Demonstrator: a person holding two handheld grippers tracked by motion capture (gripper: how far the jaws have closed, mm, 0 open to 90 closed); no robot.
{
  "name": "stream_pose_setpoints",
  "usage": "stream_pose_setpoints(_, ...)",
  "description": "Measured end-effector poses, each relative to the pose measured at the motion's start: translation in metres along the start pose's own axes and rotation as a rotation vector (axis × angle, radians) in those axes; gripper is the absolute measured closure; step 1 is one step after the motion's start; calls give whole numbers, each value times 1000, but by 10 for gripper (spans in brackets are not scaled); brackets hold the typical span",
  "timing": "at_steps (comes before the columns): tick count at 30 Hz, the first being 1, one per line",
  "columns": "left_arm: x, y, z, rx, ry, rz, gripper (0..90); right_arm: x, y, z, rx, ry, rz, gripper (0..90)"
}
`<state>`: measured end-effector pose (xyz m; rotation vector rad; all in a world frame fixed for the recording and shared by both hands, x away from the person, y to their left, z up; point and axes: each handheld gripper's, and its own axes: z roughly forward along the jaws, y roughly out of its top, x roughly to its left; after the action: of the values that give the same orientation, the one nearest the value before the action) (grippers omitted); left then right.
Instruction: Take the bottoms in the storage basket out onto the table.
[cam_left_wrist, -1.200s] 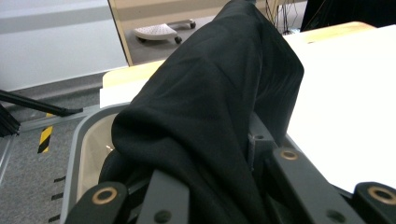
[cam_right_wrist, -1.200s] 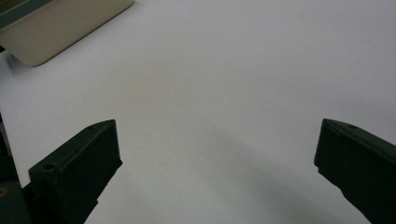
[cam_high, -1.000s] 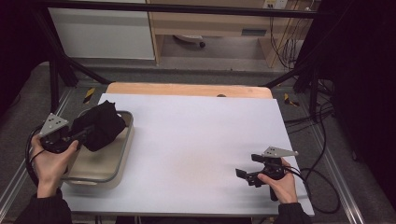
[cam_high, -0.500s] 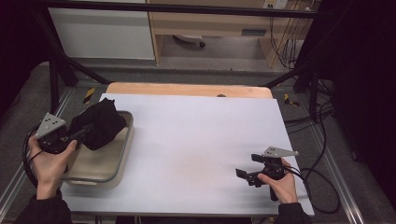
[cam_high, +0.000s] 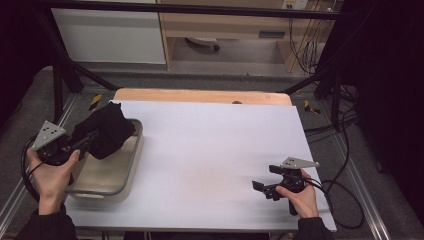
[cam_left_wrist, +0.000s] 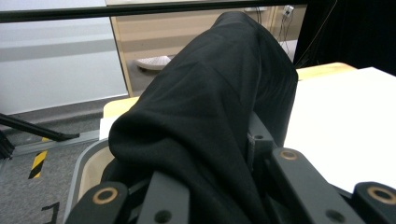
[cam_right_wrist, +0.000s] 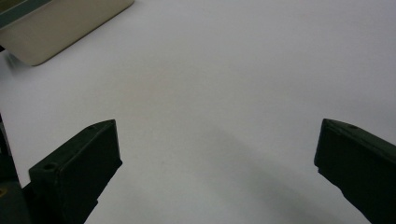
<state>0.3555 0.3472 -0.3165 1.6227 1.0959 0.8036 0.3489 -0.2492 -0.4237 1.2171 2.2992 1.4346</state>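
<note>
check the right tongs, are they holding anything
No, the right tongs stand wide open over the bare white table, with nothing between the jaws.

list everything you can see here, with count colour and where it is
cloth: 1, black, bunched, held up over the far end of the tray
tray: 1, beige with a grey rim, at the left edge of the table
table: 1, white top with a wooden strip along the far edge
cabinet: 1, white, on the floor beyond the table
cables: several, black, on the floor at the right
left gripper: 1, black with a grey plate, shut on the cloth, in the left hand
right gripper: 1, black with a grey plate, jaws open, low over the near right of the table, in the right hand
</note>
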Motion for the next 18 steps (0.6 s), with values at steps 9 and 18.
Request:
stream_pose_setpoints(9,-3,2,-3,-42,-7,-7,756,0,0,0,0,0,0,9)
stream_pose_setpoints(18,-5,4,-5,-85,-37,-25,757,0,0,0,-1,1,0,9)
